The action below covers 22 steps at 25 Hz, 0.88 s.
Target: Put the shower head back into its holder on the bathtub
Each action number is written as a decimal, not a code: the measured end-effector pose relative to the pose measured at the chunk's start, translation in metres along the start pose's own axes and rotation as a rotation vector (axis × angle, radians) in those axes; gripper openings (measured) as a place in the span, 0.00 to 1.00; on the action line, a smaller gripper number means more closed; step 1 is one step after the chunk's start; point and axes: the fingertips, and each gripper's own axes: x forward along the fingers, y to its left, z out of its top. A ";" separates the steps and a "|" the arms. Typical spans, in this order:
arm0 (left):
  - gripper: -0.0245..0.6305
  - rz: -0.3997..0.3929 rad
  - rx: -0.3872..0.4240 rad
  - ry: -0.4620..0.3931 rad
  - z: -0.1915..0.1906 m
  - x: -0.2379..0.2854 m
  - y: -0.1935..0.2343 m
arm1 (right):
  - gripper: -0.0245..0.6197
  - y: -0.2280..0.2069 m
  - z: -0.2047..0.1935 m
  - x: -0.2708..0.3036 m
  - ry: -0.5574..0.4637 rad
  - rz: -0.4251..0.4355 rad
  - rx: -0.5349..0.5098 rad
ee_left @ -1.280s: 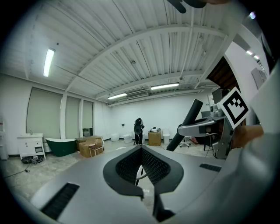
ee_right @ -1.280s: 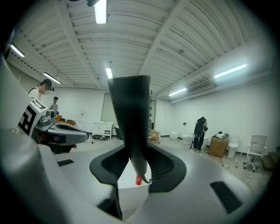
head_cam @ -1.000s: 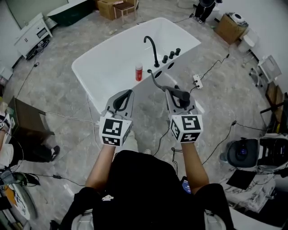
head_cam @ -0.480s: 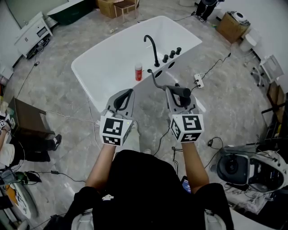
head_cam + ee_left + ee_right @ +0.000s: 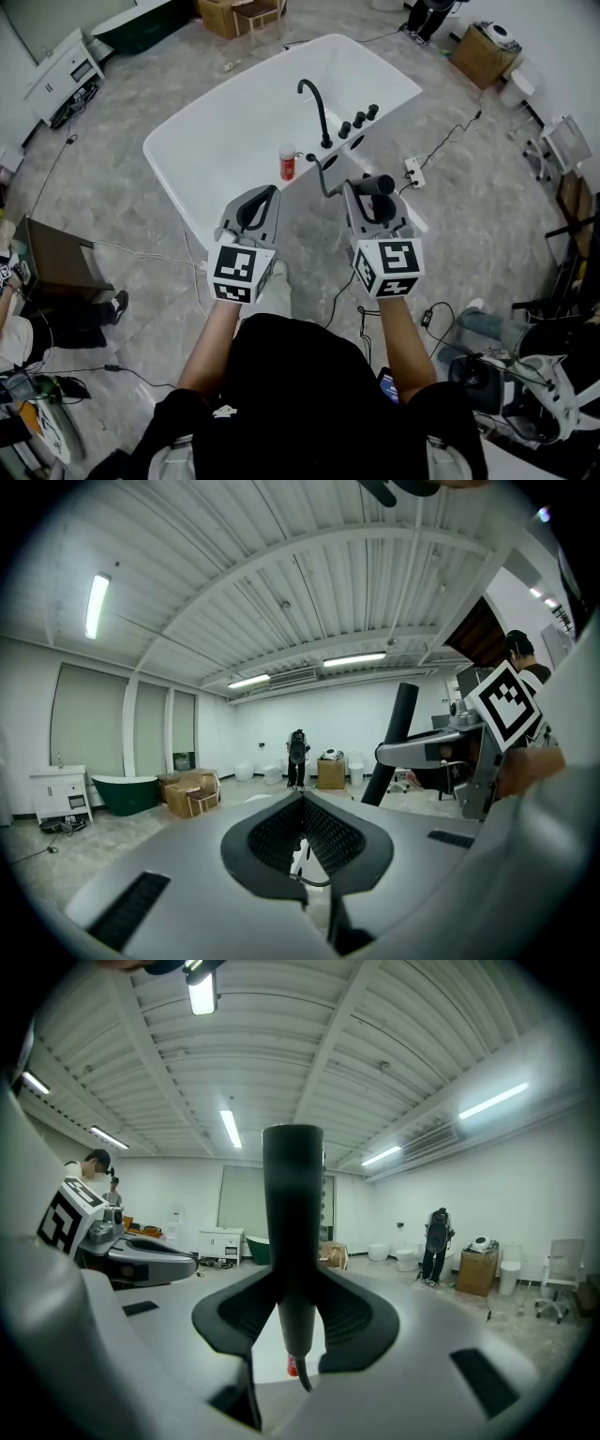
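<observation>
The right tongs (image 5: 292,1309) stay clamped on the black cylindrical shower head (image 5: 292,1199) and have carried it slightly closer to the white bathtub (image 5: 216,141) than a second ago (the person's stance has hardly changed). The pads press the handle from both sides, and it stands upright between them. The left tongs (image 5: 302,836) are drawn together on nothing, level beside the right pair. The shower head hangs just short of the tub's near rim, not on it. Its dark hose (image 5: 322,176) runs back to that rim, near the red bottle (image 5: 288,164) and the black curved faucet (image 5: 317,101).
</observation>
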 end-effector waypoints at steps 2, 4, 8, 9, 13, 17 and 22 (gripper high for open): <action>0.06 -0.008 0.000 0.001 0.001 0.013 0.007 | 0.26 -0.005 0.001 0.013 0.000 -0.002 0.000; 0.06 -0.016 0.000 0.001 0.002 0.028 0.013 | 0.26 -0.011 0.002 0.026 0.003 -0.005 0.001; 0.06 -0.028 -0.001 0.003 0.008 0.060 0.026 | 0.26 -0.027 0.006 0.057 0.012 -0.011 0.008; 0.06 -0.030 -0.003 0.004 0.009 0.066 0.031 | 0.26 -0.029 0.007 0.065 0.015 -0.012 0.009; 0.06 -0.039 -0.011 0.010 0.009 0.087 0.054 | 0.26 -0.031 0.009 0.095 0.029 -0.021 0.014; 0.06 -0.048 -0.018 0.012 0.013 0.112 0.077 | 0.26 -0.038 0.012 0.128 0.039 -0.028 0.019; 0.06 -0.068 -0.028 0.018 0.011 0.141 0.102 | 0.26 -0.044 0.011 0.165 0.057 -0.045 0.021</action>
